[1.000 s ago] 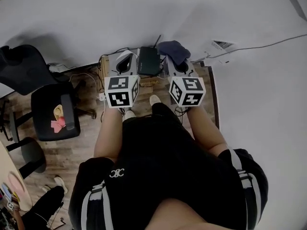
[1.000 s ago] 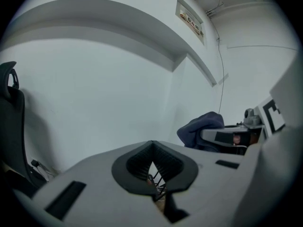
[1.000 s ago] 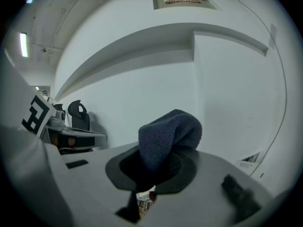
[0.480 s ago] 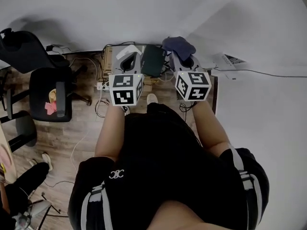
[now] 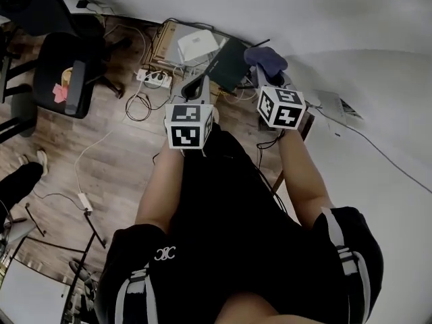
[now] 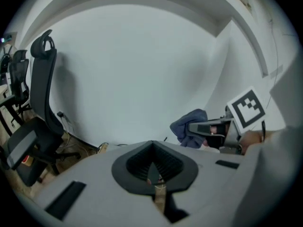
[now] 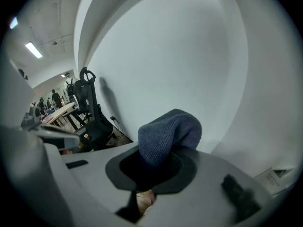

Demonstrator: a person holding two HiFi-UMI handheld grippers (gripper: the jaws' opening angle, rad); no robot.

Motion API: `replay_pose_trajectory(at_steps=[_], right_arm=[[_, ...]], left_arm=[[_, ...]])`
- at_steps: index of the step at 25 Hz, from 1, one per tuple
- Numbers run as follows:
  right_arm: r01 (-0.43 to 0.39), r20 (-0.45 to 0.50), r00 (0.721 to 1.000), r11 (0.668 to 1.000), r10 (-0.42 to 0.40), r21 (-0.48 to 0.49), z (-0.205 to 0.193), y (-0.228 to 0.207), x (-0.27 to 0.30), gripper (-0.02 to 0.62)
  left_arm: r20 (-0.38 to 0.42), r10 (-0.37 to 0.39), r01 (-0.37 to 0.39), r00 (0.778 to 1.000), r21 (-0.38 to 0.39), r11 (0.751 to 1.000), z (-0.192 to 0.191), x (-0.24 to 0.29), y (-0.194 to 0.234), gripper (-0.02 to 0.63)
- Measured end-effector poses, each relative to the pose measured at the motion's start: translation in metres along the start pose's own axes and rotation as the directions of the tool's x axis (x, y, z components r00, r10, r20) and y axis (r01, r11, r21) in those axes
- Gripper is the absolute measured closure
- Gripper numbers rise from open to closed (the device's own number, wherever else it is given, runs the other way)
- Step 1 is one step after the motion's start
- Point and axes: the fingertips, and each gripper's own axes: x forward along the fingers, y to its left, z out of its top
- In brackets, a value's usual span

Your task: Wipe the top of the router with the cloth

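Observation:
The black router [image 5: 228, 62] with a thin antenna stands low by the white wall, seen from above in the head view. My right gripper [image 5: 265, 73] is just to its right, shut on a blue cloth [image 5: 267, 58] that bulges out past the jaws. In the right gripper view the blue cloth [image 7: 168, 135] fills the jaws of my right gripper [image 7: 152, 161] and hides the router. My left gripper [image 5: 196, 84] is to the router's left, shut with nothing in it. The left gripper view has the shut left gripper [image 6: 152, 148] facing the wall, with the cloth [image 6: 191, 126] at the right.
A white box-shaped device [image 5: 197, 46] sits on a brown stand left of the router. A power strip [image 5: 154, 79] and loose cables [image 5: 101, 140] lie on the wood floor. A black office chair [image 5: 64, 73] stands at the left. The white wall is close ahead.
The head view has swung left and down, showing more floor. Both grippers still flank the router and have risen a little; the cloth stays in the right one.

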Motion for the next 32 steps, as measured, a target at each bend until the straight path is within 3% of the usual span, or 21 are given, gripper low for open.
replay_pose_trajectory(at_steps=[4, 9, 13, 18, 20, 25, 32], right_arm=[[0.027, -0.082, 0.996, 0.999, -0.023, 0.044, -0.030, 0.006, 0.044, 0.551], [0.060, -0.199, 0.979, 0.995, -0.044, 0.074, -0.076, -0.005, 0.107, 0.551], [0.089, -0.317, 0.945, 0.996, -0.075, 0.028, -0.125, -0.018, 0.149, 0.551], [0.123, -0.388, 0.912, 0.991, -0.131, -0.047, -0.174, -0.044, 0.194, 0.551], [0.157, -0.431, 0.888, 0.987, -0.161, -0.045, -0.190, -0.053, 0.207, 0.551], [0.245, -0.581, 0.786, 0.969, -0.211, -0.021, -0.232, -0.081, 0.243, 0.551], [0.414, -0.638, 0.705, 0.910, -0.311, 0.014, -0.257, -0.120, 0.274, 0.551]], left_arm=[[-0.060, -0.001, -0.001, 0.998, -0.038, 0.999, -0.051, 0.008, 0.022, 0.594], [-0.089, -0.007, 0.007, 0.996, 0.004, 1.000, -0.087, 0.052, 0.048, 0.594], [-0.109, -0.002, -0.008, 0.994, -0.091, 0.996, -0.126, 0.087, 0.074, 0.595], [-0.147, -0.029, 0.004, 0.989, -0.164, 0.986, -0.189, 0.128, 0.092, 0.595], [-0.174, -0.048, 0.014, 0.984, -0.194, 0.981, -0.217, 0.136, 0.099, 0.594], [-0.236, -0.051, 0.002, 0.970, -0.202, 0.979, -0.268, 0.145, 0.111, 0.594], [-0.279, -0.048, -0.006, 0.959, -0.190, 0.982, -0.300, 0.147, 0.121, 0.594]])
